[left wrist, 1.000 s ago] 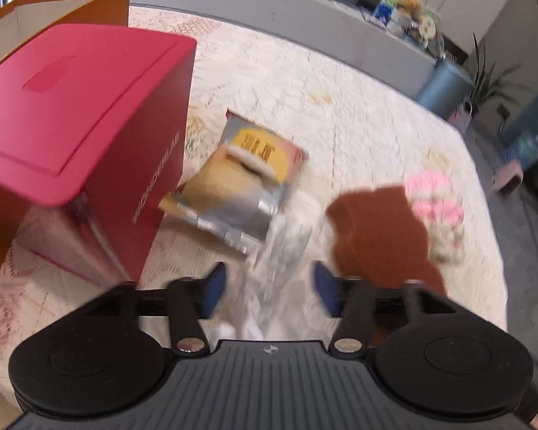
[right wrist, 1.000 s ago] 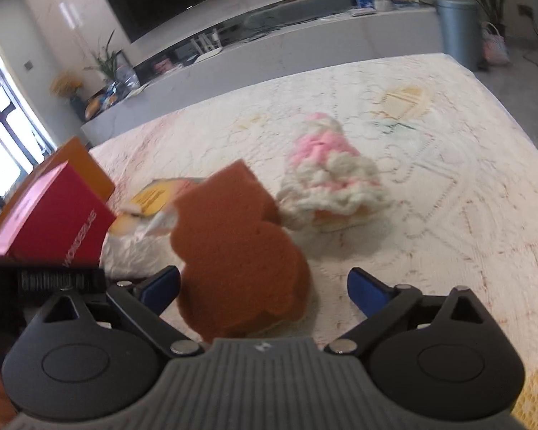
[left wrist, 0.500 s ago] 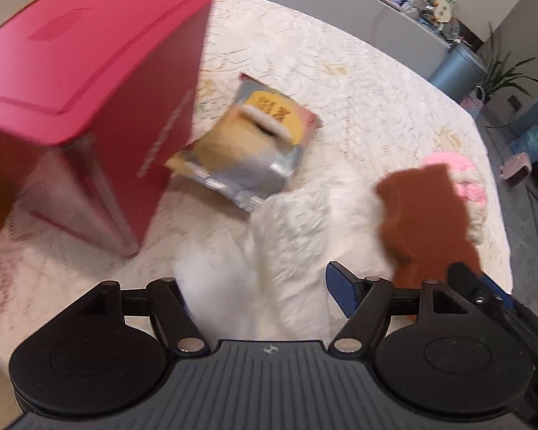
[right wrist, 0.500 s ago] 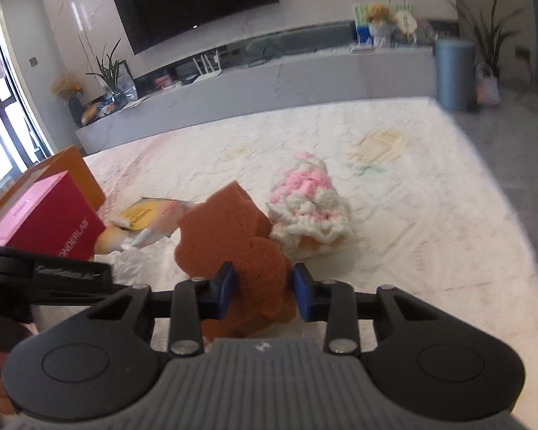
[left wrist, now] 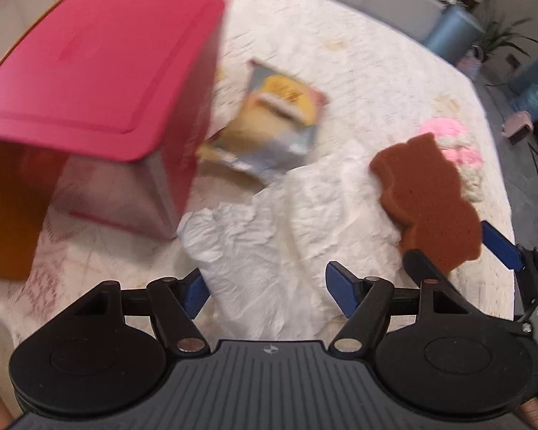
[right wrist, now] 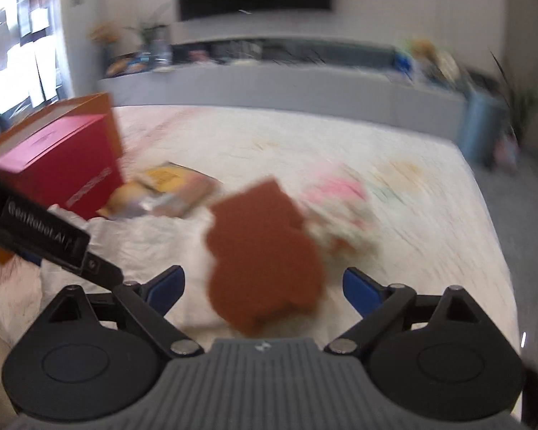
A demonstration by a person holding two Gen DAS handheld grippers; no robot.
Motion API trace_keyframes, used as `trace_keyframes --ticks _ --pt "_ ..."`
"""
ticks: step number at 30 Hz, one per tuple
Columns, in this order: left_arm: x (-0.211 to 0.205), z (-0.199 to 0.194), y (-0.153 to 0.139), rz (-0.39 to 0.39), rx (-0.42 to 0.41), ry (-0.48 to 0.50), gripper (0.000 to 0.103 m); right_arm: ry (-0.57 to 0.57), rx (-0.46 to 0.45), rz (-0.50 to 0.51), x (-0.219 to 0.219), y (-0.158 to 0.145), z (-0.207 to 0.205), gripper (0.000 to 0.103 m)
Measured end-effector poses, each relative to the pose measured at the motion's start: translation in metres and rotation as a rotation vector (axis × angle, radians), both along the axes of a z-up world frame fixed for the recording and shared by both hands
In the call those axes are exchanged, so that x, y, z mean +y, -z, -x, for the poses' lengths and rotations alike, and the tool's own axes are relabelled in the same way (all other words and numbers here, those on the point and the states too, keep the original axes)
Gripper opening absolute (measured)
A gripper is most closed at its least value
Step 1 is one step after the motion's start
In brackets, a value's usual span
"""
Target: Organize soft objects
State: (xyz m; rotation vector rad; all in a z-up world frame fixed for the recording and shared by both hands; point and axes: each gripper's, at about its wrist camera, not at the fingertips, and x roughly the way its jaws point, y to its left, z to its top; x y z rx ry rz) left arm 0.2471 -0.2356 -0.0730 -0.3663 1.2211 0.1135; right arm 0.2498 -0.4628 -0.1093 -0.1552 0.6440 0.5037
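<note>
Brown sponge [right wrist: 265, 254] lies just beside the white crumpled cloth [left wrist: 287, 222], between the right gripper [right wrist: 263, 288] whose jaws are opening, untouched. Left gripper [left wrist: 265, 288] gapes empty over the cloth; closing now might snag cloth with sponge

Right wrist view is motion-smeared: pink-and-white knitted thing [right wrist: 340, 211] is just a blur, snack packet [right wrist: 168, 193] print unreadable. Left wrist view: red box [left wrist: 100, 82] blurred, side lettering illegible, orange bag [left wrist: 7, 211] cut by left edge. Brown sponge [left wrist: 426, 197] hides part of the knitted thing.
</note>
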Motion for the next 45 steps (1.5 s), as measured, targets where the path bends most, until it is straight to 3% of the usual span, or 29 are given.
trace_keyframes --ticks 4,8,12,14,22,25,27,35,40,45 --pt "0.014 -0.003 0.009 0.089 0.035 -0.041 0.082 0.047 -0.030 0.024 0.008 0.007 -0.009 0.095" --pt "0.011 -0.004 0.017 0.106 0.056 -0.037 0.082 0.106 0.000 0.060 0.001 0.019 -0.018 0.094" --pt "0.007 -0.006 0.018 0.112 0.057 -0.020 0.082 0.048 -0.019 0.125 0.007 0.023 -0.014 0.078" --pt "0.007 -0.008 0.017 0.120 0.050 -0.017 0.082 0.051 -0.055 0.128 0.005 0.016 -0.010 0.076" --pt "0.008 -0.015 0.018 0.199 0.032 -0.054 0.083 0.088 -0.131 0.017 -0.017 -0.012 0.003 0.076" --pt "-0.001 -0.020 0.014 0.212 0.009 -0.024 0.083 0.093 -0.150 -0.016 -0.022 -0.019 0.008 0.076" --pt "-0.007 -0.023 0.012 0.215 -0.004 -0.011 0.083 0.100 -0.121 -0.029 -0.024 -0.019 0.006 0.076" --pt "-0.025 -0.045 0.014 0.304 -0.012 -0.018 0.085 0.142 -0.032 0.079 -0.029 -0.006 0.003 0.076" --pt "-0.044 -0.063 0.026 0.379 0.010 -0.025 0.087 0.211 0.004 0.064 -0.042 -0.002 0.000 0.076" --pt "-0.075 -0.071 0.028 0.261 -0.013 0.065 0.088 0.236 0.080 0.117 -0.040 0.013 -0.007 0.076"
